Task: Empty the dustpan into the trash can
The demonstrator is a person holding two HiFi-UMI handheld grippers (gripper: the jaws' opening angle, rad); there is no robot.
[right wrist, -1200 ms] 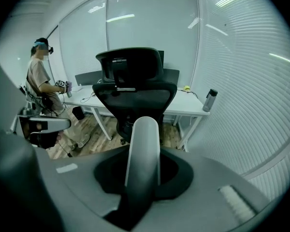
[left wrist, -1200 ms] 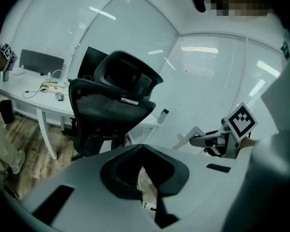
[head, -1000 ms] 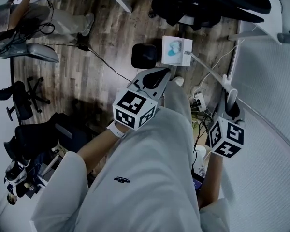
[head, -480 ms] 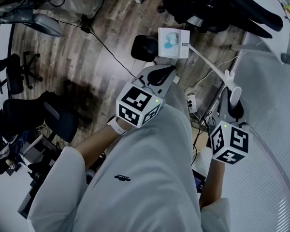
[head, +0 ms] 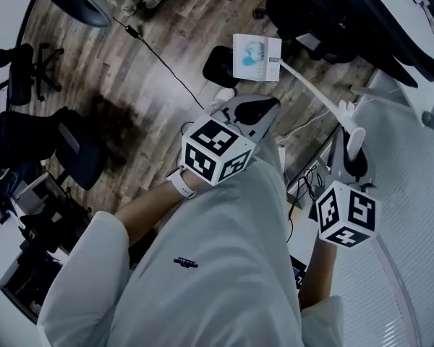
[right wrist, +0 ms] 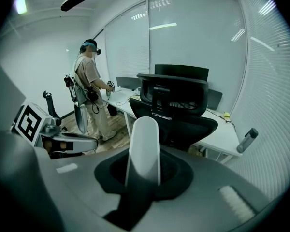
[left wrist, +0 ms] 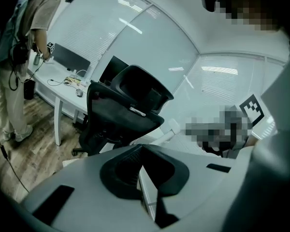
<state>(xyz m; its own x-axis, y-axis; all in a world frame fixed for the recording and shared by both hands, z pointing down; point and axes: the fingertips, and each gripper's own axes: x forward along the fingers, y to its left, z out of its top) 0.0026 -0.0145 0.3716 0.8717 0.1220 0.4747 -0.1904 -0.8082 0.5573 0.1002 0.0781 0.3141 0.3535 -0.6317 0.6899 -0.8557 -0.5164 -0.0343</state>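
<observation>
A white dustpan box (head: 257, 58) with a blue picture on it hangs over the wood floor on a long white handle (head: 315, 100). My right gripper (head: 347, 161) is shut on that handle's upper end. In the right gripper view the rounded end of the handle (right wrist: 143, 149) sticks up between the jaws of my right gripper (right wrist: 142, 175). A black trash can (head: 218, 67) stands on the floor just left of the dustpan box. My left gripper (head: 259, 110) is shut below the box, apart from it, and nothing shows in its jaws. My left gripper (left wrist: 142, 178) is equally bare in its own view.
My pale clothing fills the lower middle of the head view. Black office chairs (head: 65, 150) and a cable (head: 155, 53) lie on the floor at left. A big black chair (right wrist: 176, 110) and white desks stand ahead. Another person (right wrist: 89, 95) stands at a desk. White blinds (head: 412, 179) line the right.
The head view has swung, so the floor has slid up and left. My right gripper has risen a little with the handle. The dustpan box now hangs slightly nearer the black can.
</observation>
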